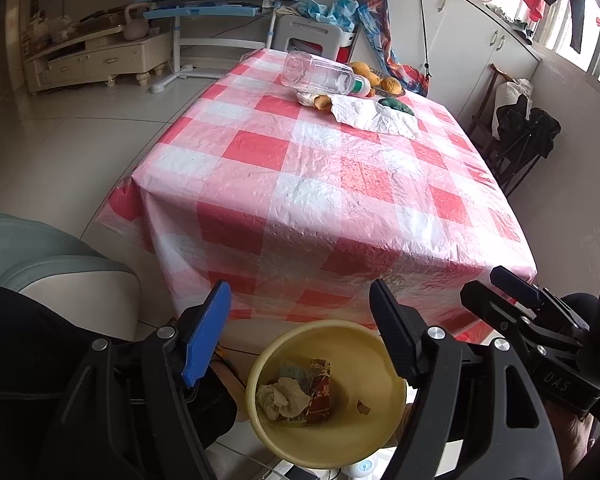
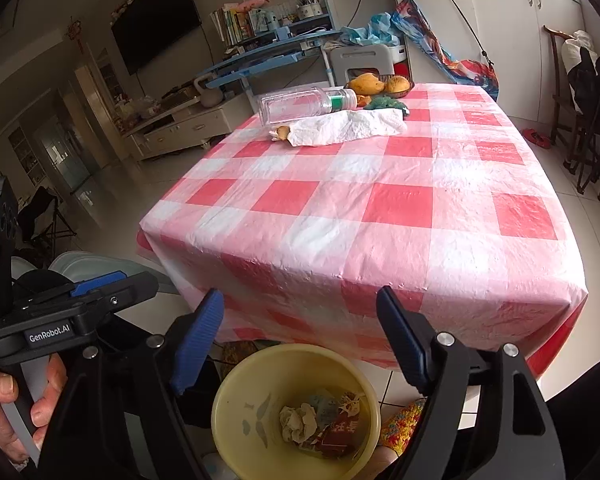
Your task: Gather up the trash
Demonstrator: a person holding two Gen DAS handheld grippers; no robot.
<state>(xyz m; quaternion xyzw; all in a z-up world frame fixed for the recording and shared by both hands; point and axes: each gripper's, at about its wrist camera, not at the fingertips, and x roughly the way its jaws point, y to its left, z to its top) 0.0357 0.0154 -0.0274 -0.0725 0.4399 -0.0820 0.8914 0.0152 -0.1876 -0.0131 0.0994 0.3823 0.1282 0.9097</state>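
Left gripper (image 1: 300,332): jaws wide apart, nothing between the pads, holding nothing. Right gripper (image 2: 300,340): likewise spread wide and empty. Both pointed downward over a yellow bin (image 1: 260,368), directly below and between the fingers in each wrist view.

Inside the bin: a crumpled tissue (image 2: 298,424), a red wrapper (image 2: 340,434), a bluish scrap (image 2: 324,404), a small brown bit (image 1: 364,408) on the inner wall. Nothing between jaws and bin mouth.

Just right of the left gripper, the right one's black fingers (image 1: 516,300), near but apart. Just left of the right gripper, the left one's body, with a hand (image 2: 4,412) wrapped around its handle.

Straight ahead, beyond the bin: table (image 2: 380,220) under a red-and-white checked cloth, its near edge hanging down just past the fingertips. Near half bare.

At the far end: a clear bottle (image 2: 300,106) on its side, green at the neck; in front of it a white paper (image 2: 340,130), a tan scrap (image 2: 282,133) at the paper's left end; a dark green lump (image 2: 388,104) at its right end; behind, a dish of yellow fruit (image 2: 380,84).

Far left: a grey-green seat (image 1: 40,256). Far right: a dark chair (image 2: 592,120).
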